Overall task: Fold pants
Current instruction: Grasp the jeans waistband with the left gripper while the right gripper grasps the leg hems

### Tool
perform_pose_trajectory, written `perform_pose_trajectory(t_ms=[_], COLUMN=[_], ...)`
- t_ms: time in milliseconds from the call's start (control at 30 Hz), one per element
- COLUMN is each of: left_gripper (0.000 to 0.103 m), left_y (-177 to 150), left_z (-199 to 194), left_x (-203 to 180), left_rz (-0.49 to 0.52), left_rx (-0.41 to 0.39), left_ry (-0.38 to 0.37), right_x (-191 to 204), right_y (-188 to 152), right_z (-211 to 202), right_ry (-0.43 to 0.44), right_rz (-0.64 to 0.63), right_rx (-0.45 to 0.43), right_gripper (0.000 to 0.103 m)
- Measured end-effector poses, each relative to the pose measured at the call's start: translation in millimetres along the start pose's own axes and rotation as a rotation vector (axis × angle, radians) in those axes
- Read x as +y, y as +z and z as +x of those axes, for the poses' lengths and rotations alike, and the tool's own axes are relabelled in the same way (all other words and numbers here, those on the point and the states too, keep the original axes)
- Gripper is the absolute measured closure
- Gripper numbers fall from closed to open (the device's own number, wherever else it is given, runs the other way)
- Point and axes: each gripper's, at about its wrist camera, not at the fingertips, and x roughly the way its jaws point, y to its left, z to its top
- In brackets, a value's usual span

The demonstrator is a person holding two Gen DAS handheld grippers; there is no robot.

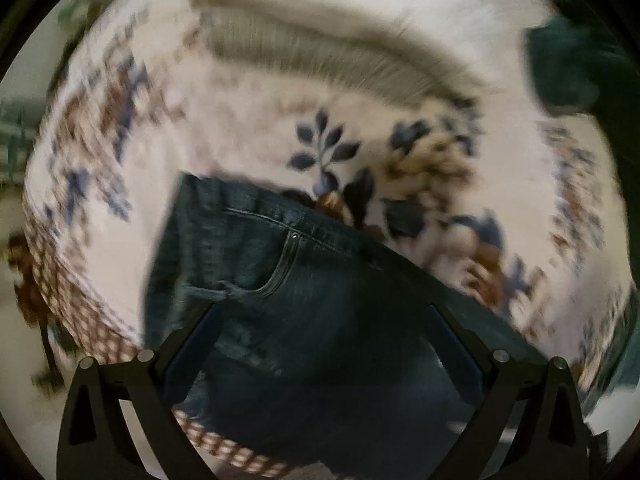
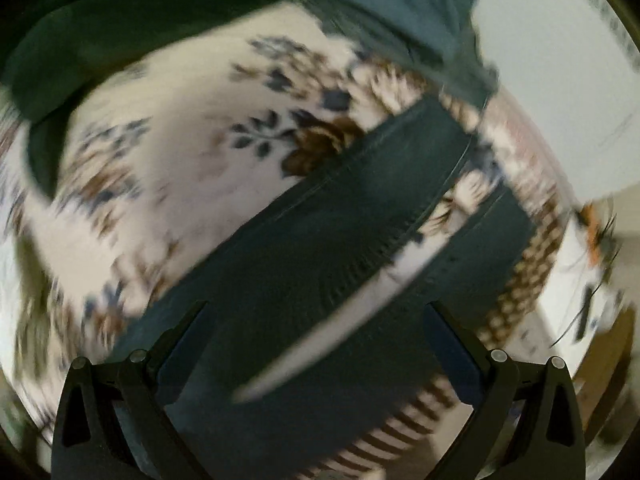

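Jeans [image 1: 288, 280] lying spread on floral cloth [image 1: 248, 128] covering worktop, waist and pocket end facing left gripper [image 1: 320, 312], legs [image 2: 360, 184] stretching diagonally away from right gripper [image 2: 320, 312]. Both grippers hovering over denim with jaws wide apart, gripping nothing, likely lining up on fabric edges for first fold. Heavy blur, so contact with denim unclear. Ribbed grey garment [image 1: 328, 60] and dark green clothing [image 2: 120, 20] lying beyond, apart from jeans.

readable text: none | left wrist view: blurred, no label or brand can be read on the jeans [image 1: 304, 280] | right wrist view: blurred, no letters, numbers or signs on the floral cloth [image 2: 180, 184]
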Motion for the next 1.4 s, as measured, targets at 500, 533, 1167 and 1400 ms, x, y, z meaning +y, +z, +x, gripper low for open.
perform_pose_trajectory(t_ms=[500,533,1167,1400], left_gripper=[0.075,0.083,0.095,0.095], left_y=[26.1,20.7,-189.2,-234.7], left_z=[64.3,59.7,-14.0,82.5], left_x=[33.2,37.2,181.5,221.5], left_rz=[-0.253,-0.25,-0.367,-0.466], left_rx=[0.003,-0.015,-0.242,-0.135], left_ry=[-0.028,-0.059,-0.408,-0.337], right_x=[-5.4,-7.6,-152.7,-218.3], right_y=[92.4,92.5,-24.7,-90.3], right_z=[196.3,197.0,74.4,127.0], right_ry=[-0.031,-0.029,0.279,0.191], right_rz=[0.211,0.204,0.089,0.04], right_rx=[0.161,0.153,-0.017,0.069], right_gripper=[0.027,0.037,0.096,0.096])
